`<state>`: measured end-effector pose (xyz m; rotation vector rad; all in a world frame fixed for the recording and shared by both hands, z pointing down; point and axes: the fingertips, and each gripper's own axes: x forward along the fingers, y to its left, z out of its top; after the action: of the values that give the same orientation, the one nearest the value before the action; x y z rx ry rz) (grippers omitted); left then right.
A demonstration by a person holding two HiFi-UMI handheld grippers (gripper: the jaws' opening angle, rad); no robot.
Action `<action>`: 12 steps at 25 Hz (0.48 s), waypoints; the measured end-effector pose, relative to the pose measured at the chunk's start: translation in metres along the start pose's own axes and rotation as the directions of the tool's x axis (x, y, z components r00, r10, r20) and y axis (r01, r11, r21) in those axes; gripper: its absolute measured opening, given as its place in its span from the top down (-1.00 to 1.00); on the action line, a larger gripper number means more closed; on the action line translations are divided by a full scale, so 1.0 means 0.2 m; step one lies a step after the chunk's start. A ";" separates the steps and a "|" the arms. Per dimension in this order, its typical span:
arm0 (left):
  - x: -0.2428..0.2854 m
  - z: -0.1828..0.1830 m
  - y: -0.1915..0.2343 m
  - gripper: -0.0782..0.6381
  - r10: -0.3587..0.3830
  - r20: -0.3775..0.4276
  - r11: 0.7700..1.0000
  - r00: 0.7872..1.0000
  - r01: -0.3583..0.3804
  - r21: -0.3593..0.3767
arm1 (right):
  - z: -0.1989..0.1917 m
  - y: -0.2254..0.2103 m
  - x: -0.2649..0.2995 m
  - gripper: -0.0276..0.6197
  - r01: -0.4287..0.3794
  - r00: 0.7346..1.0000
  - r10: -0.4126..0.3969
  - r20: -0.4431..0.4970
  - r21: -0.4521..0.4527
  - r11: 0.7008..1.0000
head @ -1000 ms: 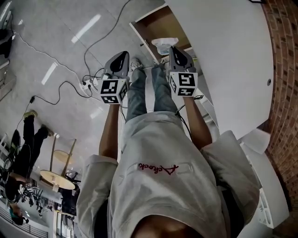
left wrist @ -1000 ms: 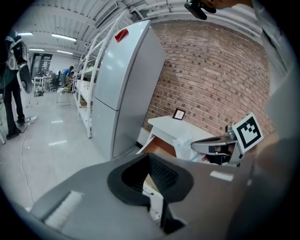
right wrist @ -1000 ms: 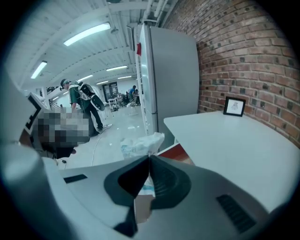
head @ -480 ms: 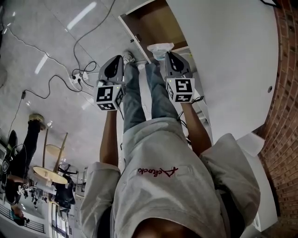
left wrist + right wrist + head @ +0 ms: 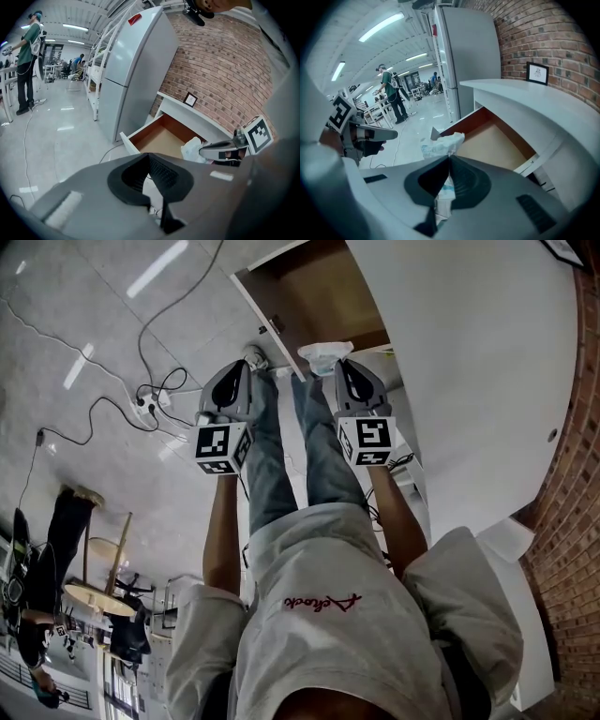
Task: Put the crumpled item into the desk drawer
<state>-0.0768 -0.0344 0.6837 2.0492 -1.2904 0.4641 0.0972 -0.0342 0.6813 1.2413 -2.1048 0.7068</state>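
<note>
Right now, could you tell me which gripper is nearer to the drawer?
Right. The right gripper, shut on the crumpled item, is at the drawer's front edge; the left gripper hangs to its left, over the floor.

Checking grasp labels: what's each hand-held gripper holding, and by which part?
Right hand-held gripper: shut on the crumpled item, pinching its lower part; the top sticks out past the jaws. Left hand-held gripper: shut, empty.

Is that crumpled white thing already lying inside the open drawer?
No, the crumpled item is clamped in the right gripper, held near the front of the drawer, not resting inside it.
</note>
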 end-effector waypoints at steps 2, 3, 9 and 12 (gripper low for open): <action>0.02 -0.02 0.01 0.76 0.000 -0.009 1.000 1.000 0.000 -0.010 | 0.00 0.01 0.04 0.87 -0.002 1.000 0.002 0.010 -0.005 1.000; 0.03 -0.03 0.01 0.76 0.001 -0.018 1.000 1.000 -0.001 -0.020 | 0.01 0.01 0.05 0.87 -0.003 1.000 0.003 0.015 -0.007 1.000; 0.08 -0.07 0.02 0.76 -0.014 -0.006 1.000 1.000 0.014 -0.018 | 0.07 -0.02 0.21 0.87 0.000 0.998 0.002 0.057 -0.031 1.000; 0.10 -0.08 0.02 0.76 -0.010 -0.006 0.999 1.000 0.010 -0.038 | 0.14 -0.05 0.29 0.87 0.003 0.996 0.000 0.090 -0.039 0.999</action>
<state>-0.0716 -0.0371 0.7090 2.0203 -1.2750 0.4376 0.0763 -0.0915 0.7050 1.2749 -2.1793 0.6169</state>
